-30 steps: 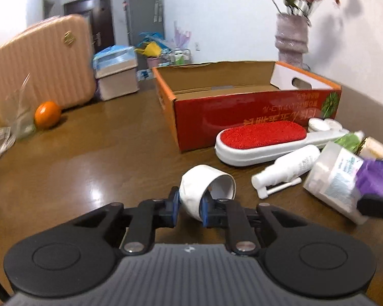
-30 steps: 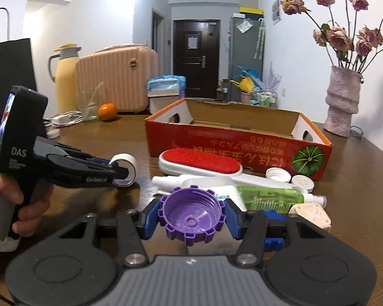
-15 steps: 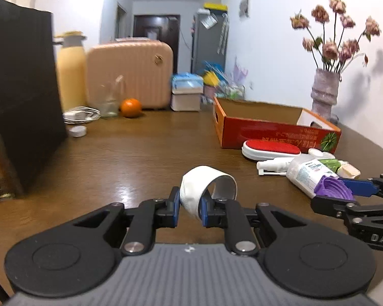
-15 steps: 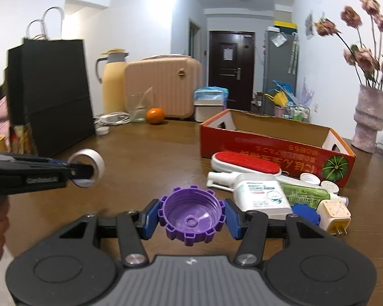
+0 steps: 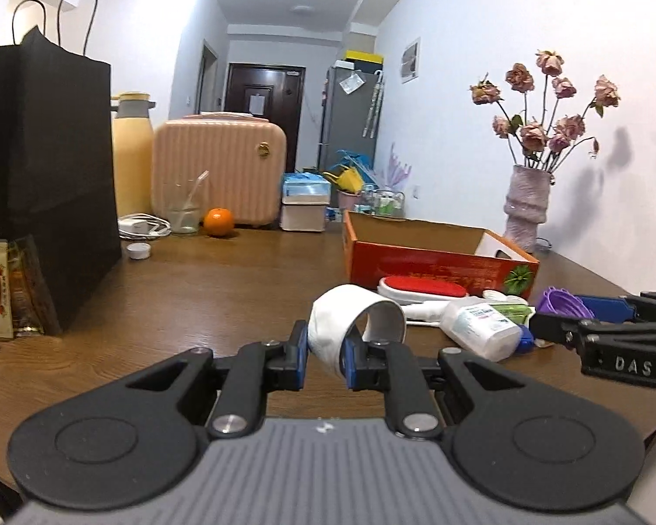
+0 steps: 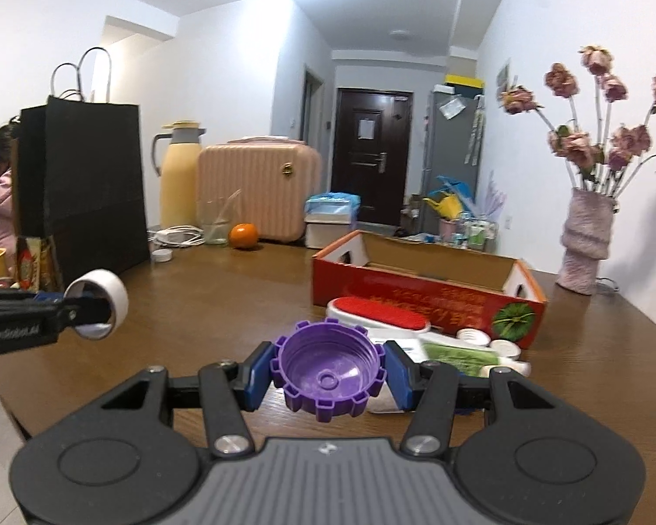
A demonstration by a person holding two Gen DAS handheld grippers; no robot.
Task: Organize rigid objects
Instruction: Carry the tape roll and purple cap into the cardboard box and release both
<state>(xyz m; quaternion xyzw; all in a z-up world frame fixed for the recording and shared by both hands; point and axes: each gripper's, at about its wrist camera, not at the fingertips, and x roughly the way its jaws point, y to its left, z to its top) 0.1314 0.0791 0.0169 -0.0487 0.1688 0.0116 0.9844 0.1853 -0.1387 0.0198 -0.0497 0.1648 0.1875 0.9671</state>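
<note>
The left gripper is clamped on the wall of a white tape roll, held above the table. The right gripper pinches a purple cap by its ribbed sides, also lifted. Beyond them a brush, a bottle, small white lids and other bits lie clustered against the front of the red box, on the table. The box's interior is mostly hidden, and what shows looks bare, so the sorting seems barely begun: both held items await placing, and the pile remains.
</note>
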